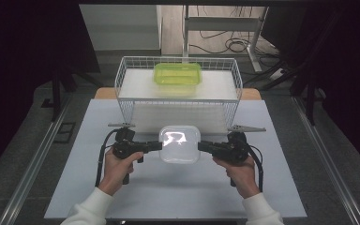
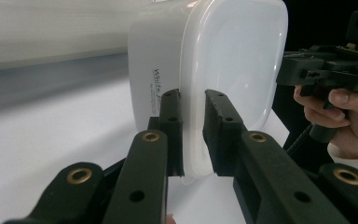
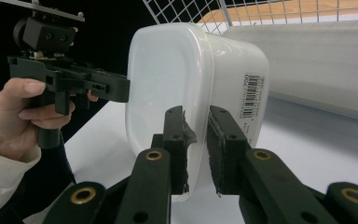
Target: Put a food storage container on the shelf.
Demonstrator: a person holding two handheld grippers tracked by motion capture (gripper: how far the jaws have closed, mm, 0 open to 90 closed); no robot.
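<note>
My left gripper (image 2: 193, 135) and right gripper (image 3: 196, 149) jaws clamp opposite rims of the white lidded container (image 1: 179, 144), held over the bench (image 1: 75, 187) before the wire basket (image 1: 122, 79); uneven pull may pop the lid or drop it.

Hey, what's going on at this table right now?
A person is holding a white lidded plastic container between two tools, one on each side. The left hand-held gripper is clamped on the container's rim on one side and the right hand-held gripper on the opposite side. It looks to be held just above the pale table, in front of a white wire basket. A green container sits on the white pad inside that basket.
</note>
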